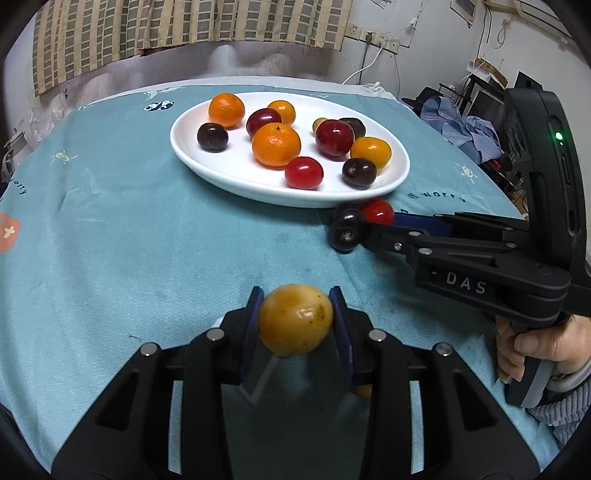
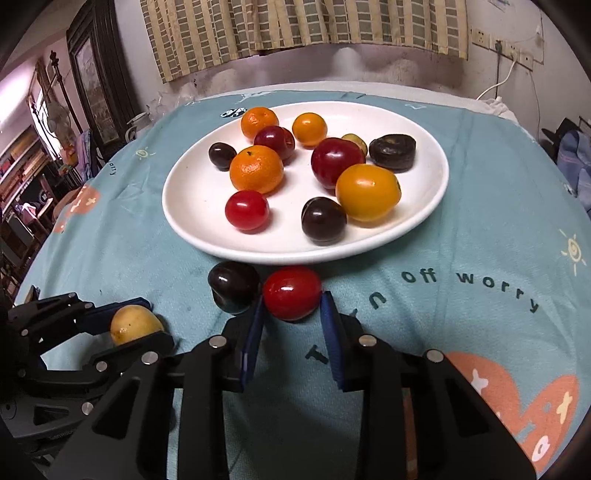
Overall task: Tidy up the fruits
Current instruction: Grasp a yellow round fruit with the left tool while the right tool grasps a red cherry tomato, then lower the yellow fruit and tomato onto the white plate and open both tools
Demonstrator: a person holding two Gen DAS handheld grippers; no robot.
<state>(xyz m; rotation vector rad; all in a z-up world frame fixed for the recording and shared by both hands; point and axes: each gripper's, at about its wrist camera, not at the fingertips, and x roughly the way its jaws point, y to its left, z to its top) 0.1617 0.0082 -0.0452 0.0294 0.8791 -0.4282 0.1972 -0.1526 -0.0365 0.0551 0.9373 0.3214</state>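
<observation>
A white oval plate [image 1: 399, 173] [image 2: 439, 192] holds several fruits: oranges, red and dark plums, cherry tomatoes. My left gripper [image 1: 295, 317] is shut on a yellow fruit [image 1: 295, 319] [image 2: 135, 325], held just above the cloth in front of the plate. My right gripper [image 2: 291, 314] [image 1: 364, 221] has its fingers on either side of a red cherry tomato [image 2: 291, 297] [image 1: 378, 211] lying on the cloth at the plate's near edge; whether the pads [image 2: 328, 325] press it I cannot tell. A dark plum [image 2: 234, 286] [image 1: 345, 230] lies next to the tomato, outside the left finger.
A teal printed cloth [image 1: 129, 240] [image 2: 480, 314] covers the table. Behind it are a wall, a checked curtain [image 1: 184, 29] and power sockets. Furniture and clutter stand at the room's sides. A hand [image 1: 535, 343] holds the right gripper's handle.
</observation>
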